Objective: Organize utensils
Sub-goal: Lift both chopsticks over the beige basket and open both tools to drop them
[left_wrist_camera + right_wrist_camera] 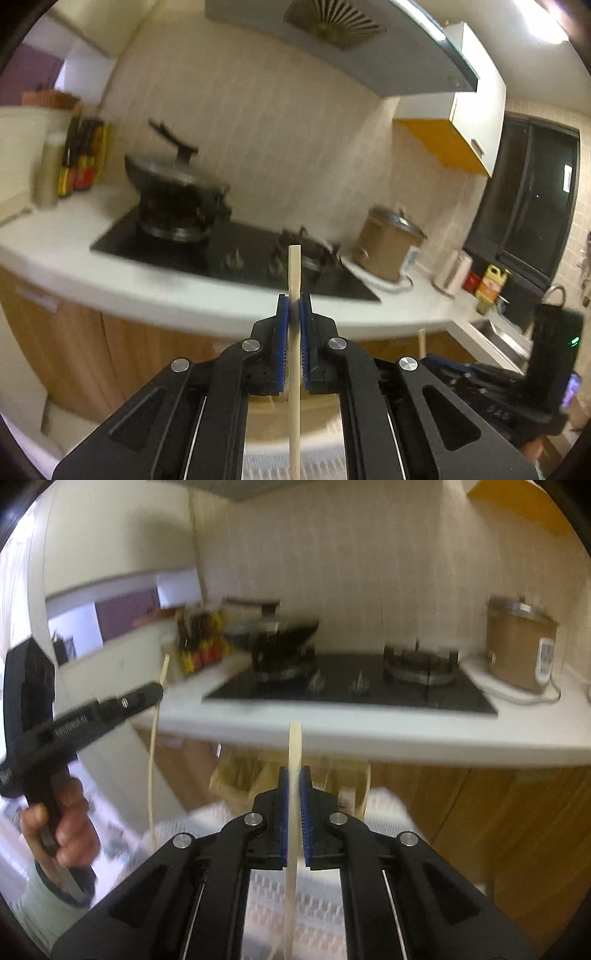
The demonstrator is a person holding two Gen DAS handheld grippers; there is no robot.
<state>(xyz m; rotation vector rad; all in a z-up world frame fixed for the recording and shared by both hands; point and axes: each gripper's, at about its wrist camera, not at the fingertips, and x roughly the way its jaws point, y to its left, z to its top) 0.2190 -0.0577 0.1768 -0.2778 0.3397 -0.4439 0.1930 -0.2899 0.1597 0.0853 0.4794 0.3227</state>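
Each gripper is clenched on one wooden chopstick. In the left wrist view, the left gripper (294,301) pinches its chopstick (294,266) between the blue pads (283,317), with the square end standing up past the fingertips and the rest running back under the jaws. In the right wrist view, the right gripper (294,775) grasps a second chopstick (294,746) the same way; it is blurred below the pads. That view also shows the person's left hand (70,823) around its gripper's handle, off to the left of the right fingers, and the first chopstick hanging as a long pale strip.

Judging from this, the task is midway: two utensils are picked up and raised, and neither is yet put anywhere. Placing them is the part left.

As for containers, just beyond the right fingertips and below the white countertop (369,734) sits a pale wooden holder (288,775) with upright dividers. It is too blurred to tell what is in its compartments. Past the fingertips on the stove (236,254) stands a lidded wok (173,177), and to the right a brown cooker (388,243) with its lid on; their contents are hidden. Bottles (83,158) stand far left of the left fingers.
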